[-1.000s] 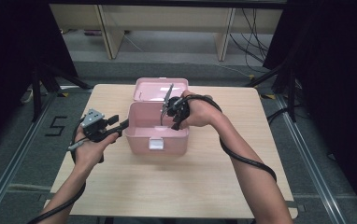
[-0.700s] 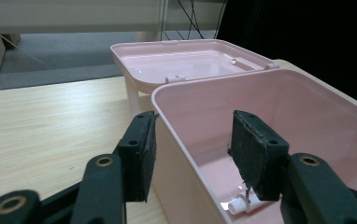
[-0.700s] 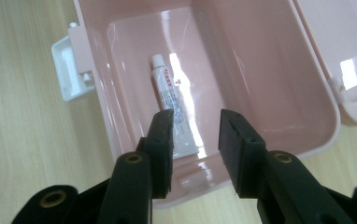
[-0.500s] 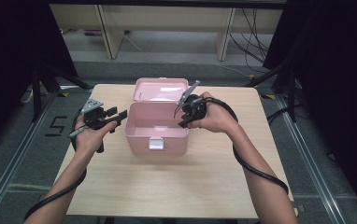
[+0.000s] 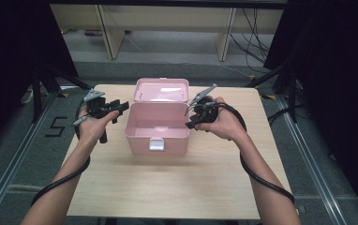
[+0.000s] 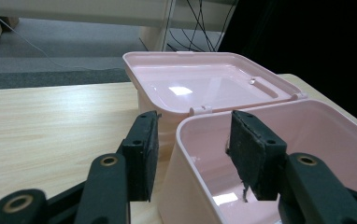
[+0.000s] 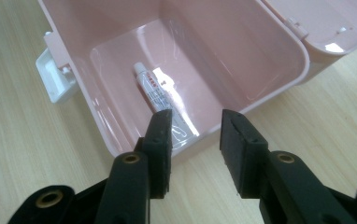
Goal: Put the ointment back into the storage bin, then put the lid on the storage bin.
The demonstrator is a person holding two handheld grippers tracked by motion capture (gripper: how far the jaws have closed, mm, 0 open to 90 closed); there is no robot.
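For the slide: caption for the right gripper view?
Open right gripper over open pink box holding a small tube.

Pink box (image 5: 157,126), white tube (image 7: 162,100), black tongs (image 6: 193,161).

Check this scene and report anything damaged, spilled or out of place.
Nothing is spilled or broken. The pink box sits square on the table with its lid folded back. A small tube lies flat inside. One detail: the pad on the left gripper's jaw looks frayed at its edge.
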